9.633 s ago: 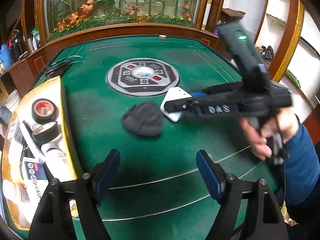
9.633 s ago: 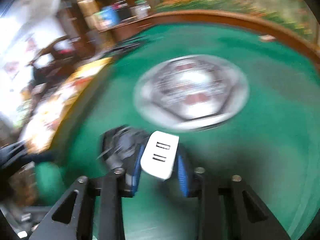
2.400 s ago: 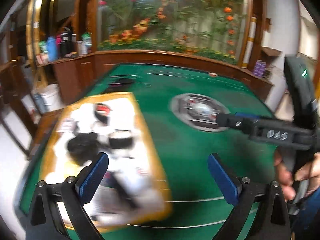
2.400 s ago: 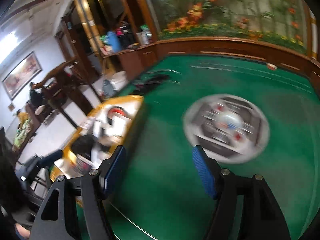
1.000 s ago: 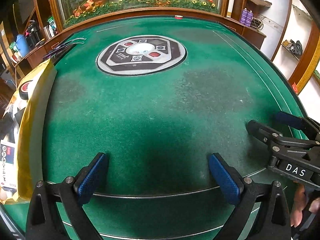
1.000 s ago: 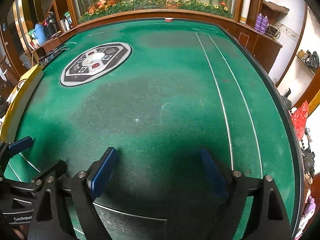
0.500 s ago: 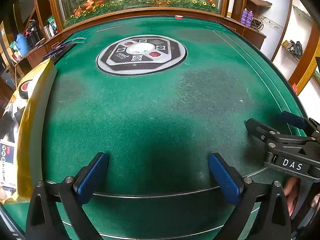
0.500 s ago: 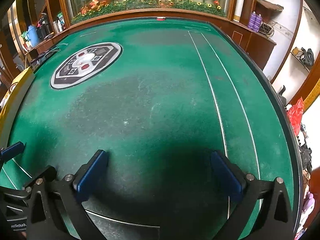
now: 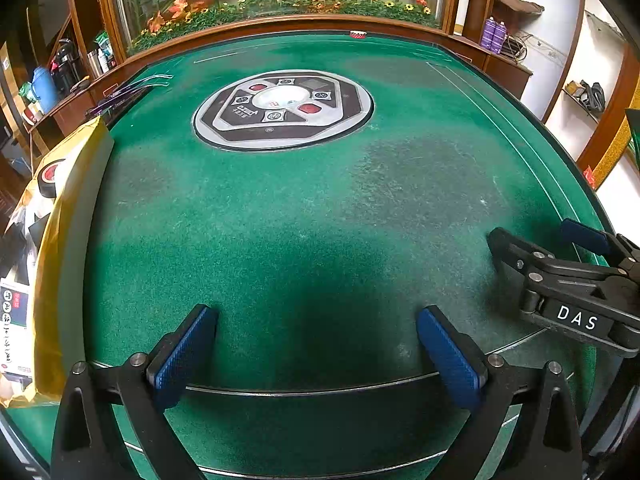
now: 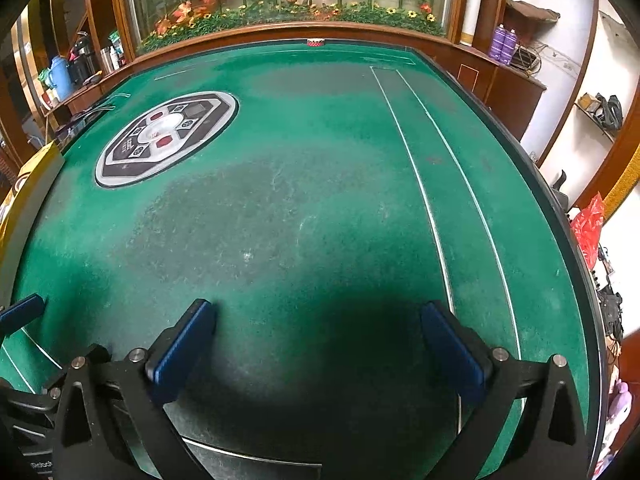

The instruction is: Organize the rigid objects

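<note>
My left gripper (image 9: 316, 344) is open and empty, low over the green felt table (image 9: 320, 208). My right gripper (image 10: 318, 340) is open and empty too, beside it; it also shows at the right edge of the left wrist view (image 9: 536, 244). A yellow box (image 9: 52, 240) at the table's left edge holds a roll of black tape (image 9: 50, 176) and white packets, mostly cut off by the frame. The box edge shows in the right wrist view (image 10: 28, 184). No loose object lies on the felt near either gripper.
A round grey control panel (image 9: 282, 108) sits in the table's middle, also in the right wrist view (image 10: 166, 136). A small red item (image 9: 356, 34) lies at the far rim. A wooden rail (image 9: 280, 24) and planter run behind; shelves stand right.
Both grippers have stayed almost still over the last second; the right one opened wider and turned slightly right. Earlier the charger and dark object left the felt.
</note>
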`<move>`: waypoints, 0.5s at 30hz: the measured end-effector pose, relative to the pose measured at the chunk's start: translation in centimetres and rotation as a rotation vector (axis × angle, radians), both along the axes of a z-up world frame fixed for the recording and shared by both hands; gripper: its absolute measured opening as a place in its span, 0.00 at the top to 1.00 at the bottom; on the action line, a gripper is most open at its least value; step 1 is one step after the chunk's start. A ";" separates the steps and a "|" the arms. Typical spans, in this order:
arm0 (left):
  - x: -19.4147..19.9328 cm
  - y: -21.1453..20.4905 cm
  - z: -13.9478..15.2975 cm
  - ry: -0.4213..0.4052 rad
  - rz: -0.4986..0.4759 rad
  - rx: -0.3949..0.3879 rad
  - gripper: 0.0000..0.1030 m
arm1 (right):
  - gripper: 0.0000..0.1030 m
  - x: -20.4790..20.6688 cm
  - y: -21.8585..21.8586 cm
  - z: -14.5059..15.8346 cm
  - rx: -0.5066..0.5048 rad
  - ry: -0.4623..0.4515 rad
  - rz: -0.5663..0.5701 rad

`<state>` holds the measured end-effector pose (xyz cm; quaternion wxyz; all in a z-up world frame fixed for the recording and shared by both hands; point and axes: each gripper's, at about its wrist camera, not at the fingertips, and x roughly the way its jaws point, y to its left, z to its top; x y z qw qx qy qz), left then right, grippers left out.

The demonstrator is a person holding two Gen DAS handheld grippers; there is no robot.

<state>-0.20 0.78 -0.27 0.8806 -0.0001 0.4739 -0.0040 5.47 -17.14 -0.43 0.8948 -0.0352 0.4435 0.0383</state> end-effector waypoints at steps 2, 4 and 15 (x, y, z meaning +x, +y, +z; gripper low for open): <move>0.0 0.0 0.0 0.000 0.000 0.000 0.01 | 0.00 0.0 -0.1 0.1 0.000 0.000 0.000; 0.0 0.0 0.0 0.000 0.000 0.000 0.01 | 0.00 0.0 0.0 0.0 0.000 0.000 0.000; 0.0 0.1 -0.1 0.000 -0.002 -0.005 0.01 | 0.00 0.0 0.0 0.0 0.000 -0.001 0.000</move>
